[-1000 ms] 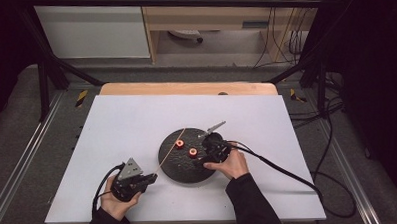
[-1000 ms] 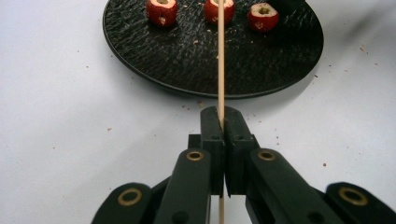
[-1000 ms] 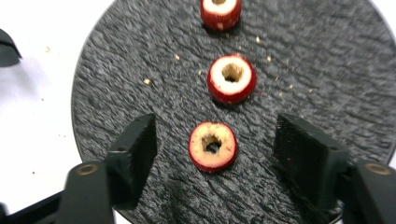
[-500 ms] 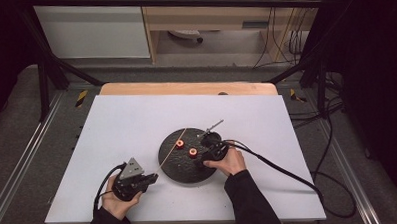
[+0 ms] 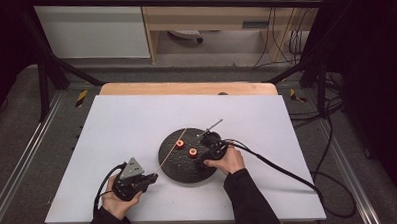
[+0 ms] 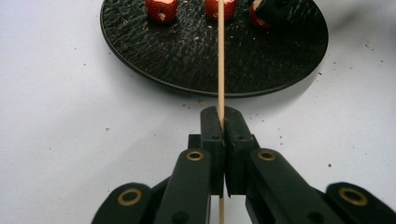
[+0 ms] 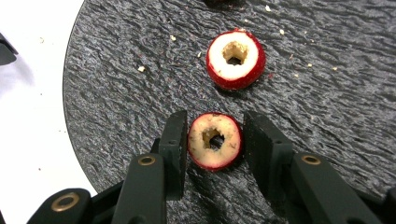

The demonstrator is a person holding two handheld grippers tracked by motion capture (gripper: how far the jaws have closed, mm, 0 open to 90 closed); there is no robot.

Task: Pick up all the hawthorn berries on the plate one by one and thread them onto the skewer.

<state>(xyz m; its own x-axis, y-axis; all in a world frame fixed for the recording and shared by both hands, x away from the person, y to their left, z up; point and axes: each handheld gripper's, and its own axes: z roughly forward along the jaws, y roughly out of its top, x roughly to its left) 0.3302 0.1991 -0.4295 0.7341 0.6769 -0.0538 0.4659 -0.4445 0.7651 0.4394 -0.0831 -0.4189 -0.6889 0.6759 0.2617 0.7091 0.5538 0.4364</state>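
We note the right gripper (image 7: 212,149) low over the black round plate (image 7: 116,93), jaws straddling a cored red fruit piece (image 7: 215,140). The jaws have just been closing; the left one sits against the fruit's skin, the right one stands a sliver apart, so the fruit lies between them, not yet pinched. A second cored piece (image 7: 236,52) rests on the plate just beyond, apart from the first. Crumbs dot the plate around both.

In the high view the right gripper (image 5: 208,149) sits at the plate's right side, with its cable trailing off to the right across the white counter (image 5: 127,124).

The left gripper (image 6: 221,122) is clamped together on a thin wooden skewer (image 6: 221,70), which runs straight ahead from the jaws and out over the plate (image 6: 187,56). In the high view this gripper (image 5: 148,179) rests near the counter's front edge, just left of the plate, with the skewer (image 5: 173,148) slanting up across the plate's left rim
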